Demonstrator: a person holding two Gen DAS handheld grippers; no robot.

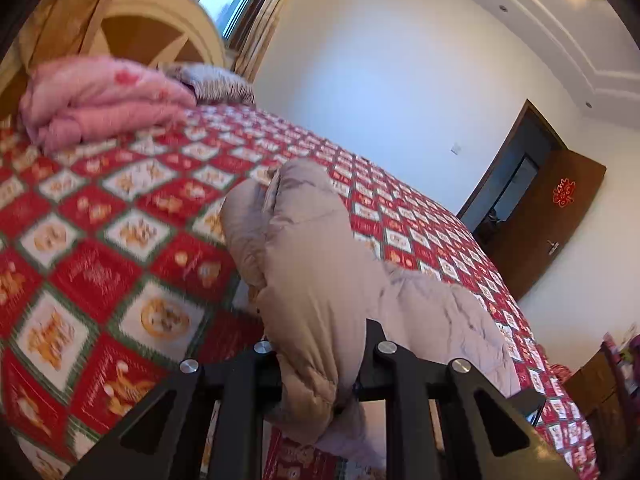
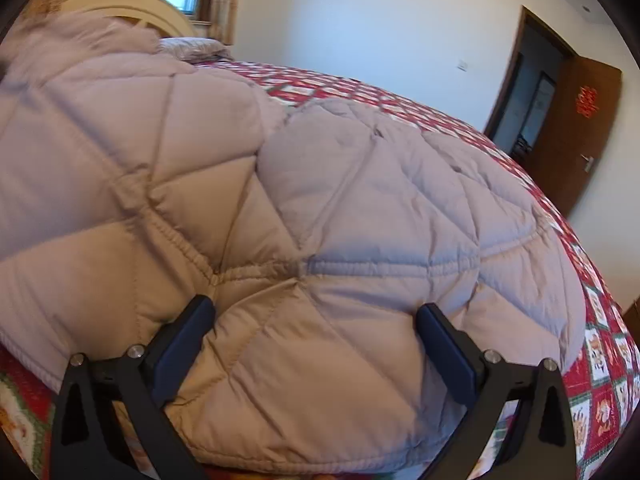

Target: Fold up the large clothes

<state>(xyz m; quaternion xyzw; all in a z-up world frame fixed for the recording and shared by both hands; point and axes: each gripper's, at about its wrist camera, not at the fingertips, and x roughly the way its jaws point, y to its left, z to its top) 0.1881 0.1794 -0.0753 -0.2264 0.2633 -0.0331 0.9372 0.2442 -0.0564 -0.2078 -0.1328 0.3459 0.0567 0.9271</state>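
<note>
Black linkage arms of the left tongs fill the bottom of their view, and between them a thick roll of the beige quilted coat is pinched: the left tongs are clenched on that bunched part, which rises away from them above the red patterned bedspread. Ahead and to the left of these tongs a folded pink blanket lies near the cream headboard; far to their right stands a brown door. The right tongs are spread wide, their blue pads standing at either side of a broad quilted panel of the same coat, which swells up between and ahead of them without being squeezed; I judge them released, poised over the coat and not gripping it. The coat lies puffed and crumpled on the bed, directly under and in front of both tongs, covering most of the bedspread in the right view. The step in hand looks to be carrying the pinched part across the body of the coat to make a fold. To do it well, the left tongs should hold firm, since padded fabric this thick can slip out of a narrow pinch, and should lift high enough that the fabric clears the rest. The right tongs would best press or grip the panel below them so the body does not drag along, and the folded part should land flat along a quilting seam, with trapped air smoothed out.
</note>
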